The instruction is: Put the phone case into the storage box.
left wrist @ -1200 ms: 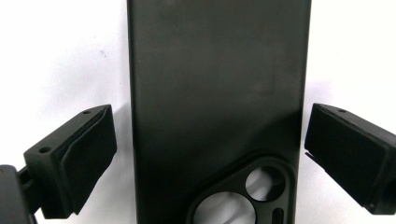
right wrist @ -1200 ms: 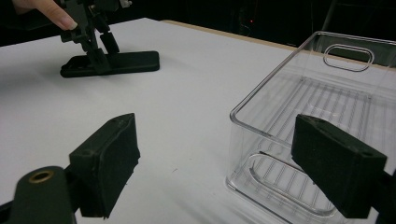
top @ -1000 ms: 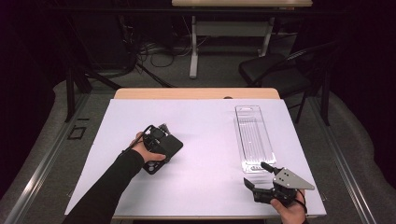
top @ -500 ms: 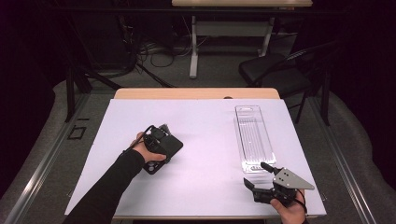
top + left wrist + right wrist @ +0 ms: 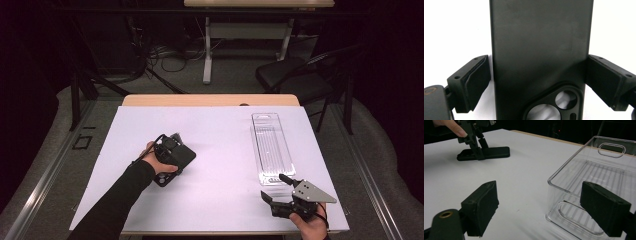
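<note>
A matte black phone case [image 5: 539, 55], its camera cutout showing near the bottom, lies flat on the white desk [image 5: 220, 145] at left, between the left gripper [image 5: 537, 82] pads; the right pad touches, the left stands just off. At near right, the right gripper [image 5: 544, 207] rests spread beside a clear plastic tray [image 5: 272, 147].

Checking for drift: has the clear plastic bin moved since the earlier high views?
No. The clear plastic bin sits in the same spot by the table's right edge.
</note>
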The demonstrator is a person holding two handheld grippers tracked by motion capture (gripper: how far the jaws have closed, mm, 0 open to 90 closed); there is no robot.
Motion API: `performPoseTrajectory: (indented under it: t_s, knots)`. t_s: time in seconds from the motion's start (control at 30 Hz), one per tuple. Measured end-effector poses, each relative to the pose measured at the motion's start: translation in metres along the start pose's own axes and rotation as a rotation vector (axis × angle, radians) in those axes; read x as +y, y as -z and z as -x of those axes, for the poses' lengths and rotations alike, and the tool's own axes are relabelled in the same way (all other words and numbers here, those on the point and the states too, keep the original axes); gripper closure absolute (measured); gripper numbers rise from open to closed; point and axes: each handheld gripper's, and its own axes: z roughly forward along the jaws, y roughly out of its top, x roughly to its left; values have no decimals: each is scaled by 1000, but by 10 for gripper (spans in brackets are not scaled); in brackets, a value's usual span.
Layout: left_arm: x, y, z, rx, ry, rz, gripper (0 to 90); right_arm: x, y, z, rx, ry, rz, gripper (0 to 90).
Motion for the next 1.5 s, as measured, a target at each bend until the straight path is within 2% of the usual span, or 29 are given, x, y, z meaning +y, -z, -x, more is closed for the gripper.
performPoseTrajectory:
  t_s: [0.17, 1.07, 1.27, 1.5]
  knots:
    - [0, 2, -1, 0, 2, 3, 125, 0, 0, 0, 1, 0, 0, 141]
    - [-1, 3, -1, -5, 6, 3, 137, 0, 0, 0, 1, 3, 0, 141]
    - [-3, 11, -3, -12, 14, 17, 139, 0, 0, 0, 2, 3, -1, 141]
    - [-3, 23, -1, 5, 4, 10, 139, 0, 0, -1, 2, 1, -2, 141]
